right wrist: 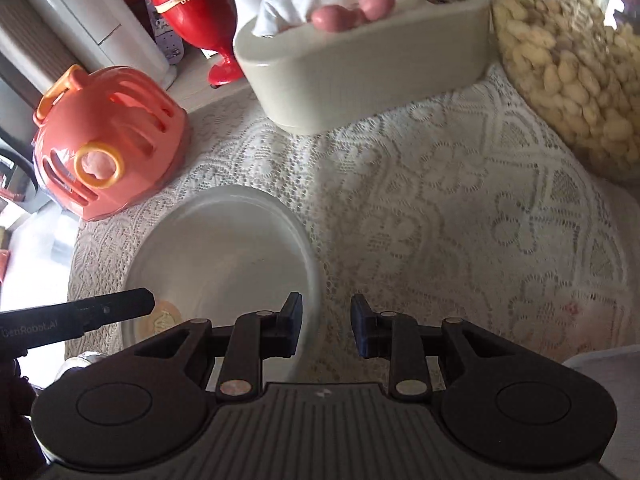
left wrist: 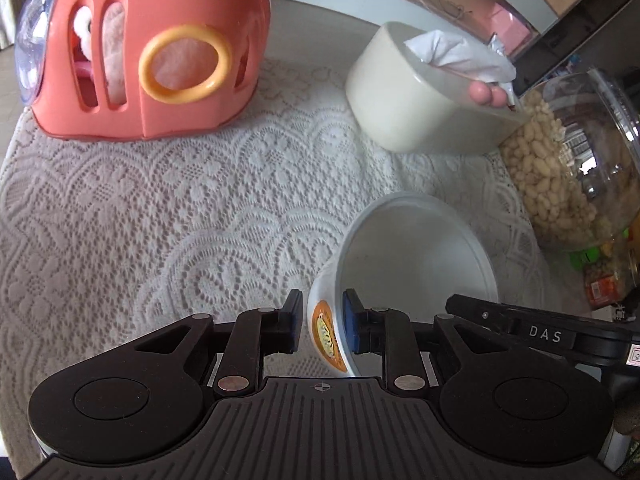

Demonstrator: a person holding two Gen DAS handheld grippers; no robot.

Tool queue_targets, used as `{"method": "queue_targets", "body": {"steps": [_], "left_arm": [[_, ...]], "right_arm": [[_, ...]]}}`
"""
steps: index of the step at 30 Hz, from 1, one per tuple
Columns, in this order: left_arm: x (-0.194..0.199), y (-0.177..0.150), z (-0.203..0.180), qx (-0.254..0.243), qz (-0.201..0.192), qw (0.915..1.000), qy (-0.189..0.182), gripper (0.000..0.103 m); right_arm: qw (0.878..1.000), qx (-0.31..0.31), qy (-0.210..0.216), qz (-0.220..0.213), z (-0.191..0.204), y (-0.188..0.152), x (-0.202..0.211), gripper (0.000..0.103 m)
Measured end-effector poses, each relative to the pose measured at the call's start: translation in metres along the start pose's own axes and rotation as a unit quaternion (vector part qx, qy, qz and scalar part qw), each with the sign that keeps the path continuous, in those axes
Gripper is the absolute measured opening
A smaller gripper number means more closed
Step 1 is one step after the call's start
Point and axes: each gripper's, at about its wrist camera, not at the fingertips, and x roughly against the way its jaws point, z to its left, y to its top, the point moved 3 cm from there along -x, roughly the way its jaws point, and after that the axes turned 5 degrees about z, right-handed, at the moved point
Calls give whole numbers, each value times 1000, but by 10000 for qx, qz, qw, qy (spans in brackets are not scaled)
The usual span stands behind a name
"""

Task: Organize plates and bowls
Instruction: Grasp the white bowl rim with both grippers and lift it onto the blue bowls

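A white bowl (left wrist: 416, 256) with an orange round label on its outer wall sits over the lace tablecloth. My left gripper (left wrist: 323, 322) is shut on the bowl's near rim, one pad outside, one inside. The same bowl shows in the right wrist view (right wrist: 224, 248) at lower left. My right gripper (right wrist: 326, 326) is open and empty, just right of the bowl above the cloth. The left gripper's body (right wrist: 80, 316) reaches in from the left edge.
A coral plastic toy house (left wrist: 144, 48) stands at the back left. A cream tissue box (left wrist: 420, 92) sits at the back, a glass jar of peanuts (left wrist: 568, 160) to its right. A red goblet (right wrist: 200, 12) stands beyond the table edge.
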Motion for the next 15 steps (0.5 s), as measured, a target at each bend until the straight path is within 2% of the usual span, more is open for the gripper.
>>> {"method": "queue_targets", "body": {"steps": [4, 5, 7, 11, 13, 15], "left_arm": [[-3, 1, -14, -103, -2, 9999, 0, 26], [2, 1, -20, -158, -125, 9998, 25, 26], [20, 3, -29, -278, -406, 9988, -61, 25], [79, -4, -56, -595, -1044, 9919, -415, 25], [100, -14, -66, -684, -1089, 9901, -569, 25], [111, -29, -77, -767, -973, 9903, -633, 25]], "right_arm": [[9985, -171, 481, 217, -7, -1, -12, 27], [9980, -154, 581, 214, -4, -1, -12, 29], [9986, -104, 515, 28, 3, 0, -6, 28], [9965, -29, 665, -498, 4, -2, 38, 29], [9944, -3, 824, -663, 2, -9, 66, 29], [9939, 33, 804, -757, 0, -19, 90, 29]]}}
